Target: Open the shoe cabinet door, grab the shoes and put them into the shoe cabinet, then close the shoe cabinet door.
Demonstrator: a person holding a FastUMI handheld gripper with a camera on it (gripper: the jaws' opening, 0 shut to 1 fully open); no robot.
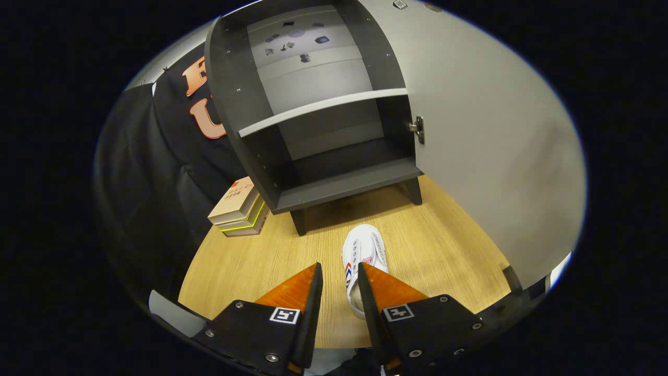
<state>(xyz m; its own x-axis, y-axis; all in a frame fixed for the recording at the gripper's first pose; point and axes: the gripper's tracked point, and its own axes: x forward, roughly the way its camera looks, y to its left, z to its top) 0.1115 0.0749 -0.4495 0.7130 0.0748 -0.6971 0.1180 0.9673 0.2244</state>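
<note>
The shoe cabinet (323, 130) is standing on the wooden tabletop (250, 261) with its door (490, 156) swung fully open to the right; a metal hinge (417, 129) is showing at the door's inner edge. A pale shelf (318, 108) is dividing the dark interior into two compartments, and both are being seen without shoes. Small stickers are being seen on the back panel, too small to be read.

A white sneaker (364, 251) is lying on the tabletop just ahead of the gripper (339, 282), toe toward the cabinet, its heel partly hidden behind the right finger. A small red mark and red-and-blue stripes are showing on it; no brand can be read.

The jaws are being held narrowly apart, gripping nothing.

Stacked books (240, 209) are lying left of the cabinet; the cover writing is illegible.
</note>
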